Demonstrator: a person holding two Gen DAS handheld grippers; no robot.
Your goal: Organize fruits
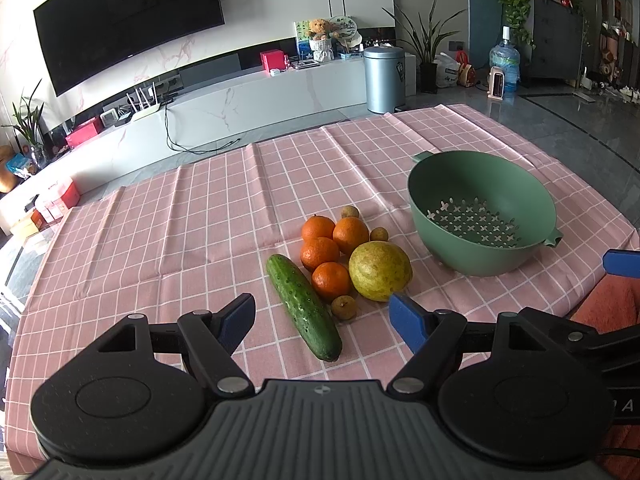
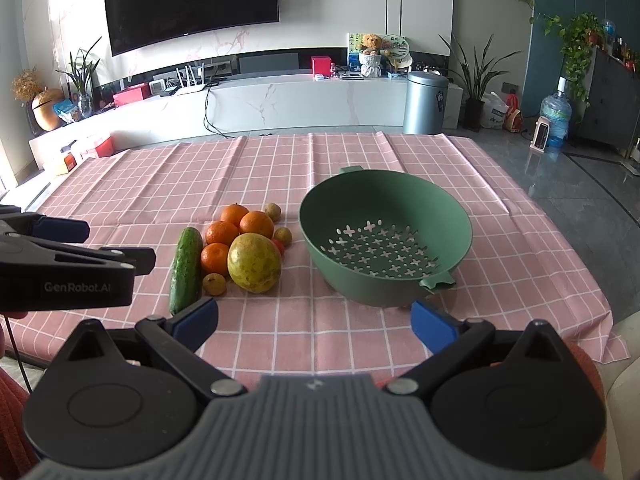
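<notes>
Both tools are spread wide and hold nothing: the left tool point(image 1: 322, 316) hangs above the near end of the cucumber point(image 1: 304, 307), and the right tool point(image 2: 314, 322) hangs over bare cloth in front of the green colander point(image 2: 384, 240). Every fruit lies in one cluster just to the left of the colander, apart from its wall. In the cluster, the large yellow-green fruit point(image 2: 254, 263) sits nearest the colander, four oranges point(image 2: 236, 236) are packed touching one another behind and beside it, three small brown fruits point(image 2: 214, 284) lie at the cluster's edges, and a small red item point(image 2: 279, 246), too hidden to identify, shows behind the large fruit. The cucumber lies at the cluster's far side from the colander. The colander stands on the bench point(image 2: 320, 340) with nothing in it. Judged from this, the task is at its first step: no fruit is yet moved. The next move calls for lowering one tool over a single fruit, most likely an outer one, closing on it without nudging neighbours, then carrying it to the colander.
</notes>
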